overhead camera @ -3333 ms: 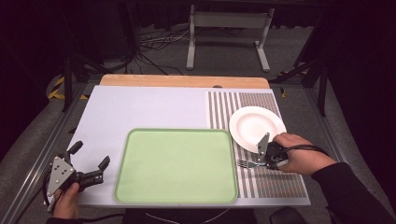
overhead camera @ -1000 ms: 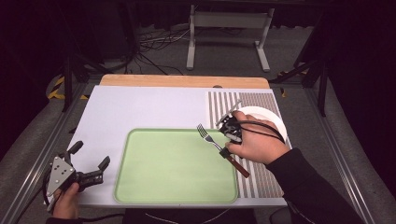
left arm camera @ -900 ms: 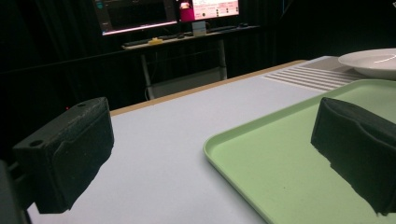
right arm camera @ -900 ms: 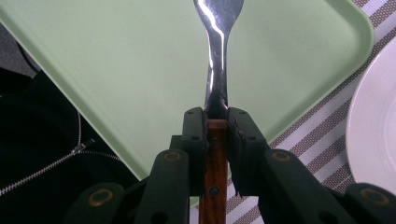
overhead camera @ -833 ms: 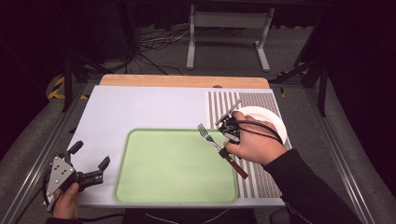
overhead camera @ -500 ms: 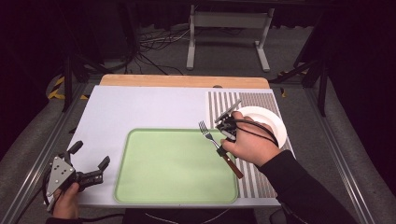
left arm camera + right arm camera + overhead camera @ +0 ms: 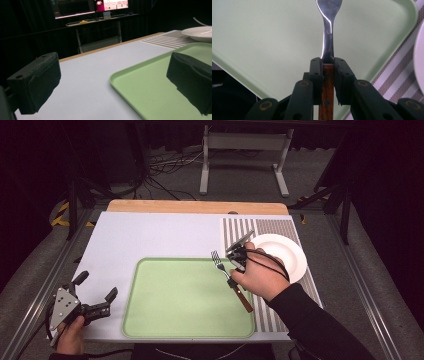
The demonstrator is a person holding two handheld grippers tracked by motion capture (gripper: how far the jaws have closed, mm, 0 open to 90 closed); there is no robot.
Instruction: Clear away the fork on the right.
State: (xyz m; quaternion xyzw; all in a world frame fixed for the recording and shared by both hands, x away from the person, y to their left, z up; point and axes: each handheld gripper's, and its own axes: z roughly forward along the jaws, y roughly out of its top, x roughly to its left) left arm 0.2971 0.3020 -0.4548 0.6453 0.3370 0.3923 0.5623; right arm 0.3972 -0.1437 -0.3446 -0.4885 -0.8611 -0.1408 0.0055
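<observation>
Wood-handled fork [image 7: 229, 281] clamped in right gripper [image 7: 327, 65], over green tray's [image 7: 190, 330] right edge. Left gripper [image 7: 95, 295] wide, holding nothing, on counter [image 7: 150, 235].

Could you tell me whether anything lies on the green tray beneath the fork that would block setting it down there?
Nothing visible does. The right gripper holds the fork by its wooden handle above the tray's right side, and the tray surface under it is bare.
</observation>
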